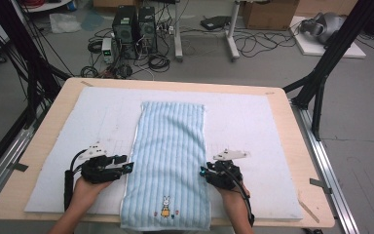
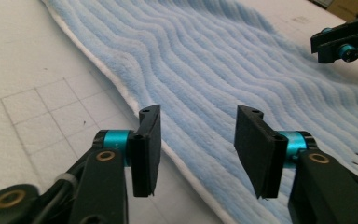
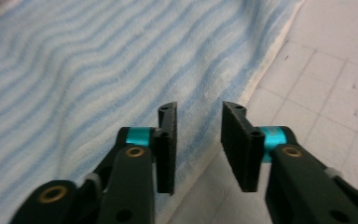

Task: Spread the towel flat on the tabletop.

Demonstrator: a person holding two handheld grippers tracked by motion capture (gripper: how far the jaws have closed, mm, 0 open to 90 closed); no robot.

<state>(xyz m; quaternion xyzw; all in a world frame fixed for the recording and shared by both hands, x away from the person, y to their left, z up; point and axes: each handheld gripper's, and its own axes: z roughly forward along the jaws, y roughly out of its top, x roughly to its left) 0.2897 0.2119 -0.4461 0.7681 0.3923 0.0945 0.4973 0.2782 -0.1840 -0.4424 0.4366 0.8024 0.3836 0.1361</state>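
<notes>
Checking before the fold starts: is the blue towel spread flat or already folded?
Spread flat: the blue towel lies full length in one layer on the white mat, with no fold visible.

— What covers the table (image 1: 292, 122)?
— A white mat (image 1: 248, 122) with a faint printed grid lies over most of it, leaving bare wood along the edges.
— And past the far edge?
— Two black computer towers (image 1: 134, 29) among tangled cables (image 1: 253, 44) on the floor, and a cardboard box (image 1: 270, 13).
</notes>
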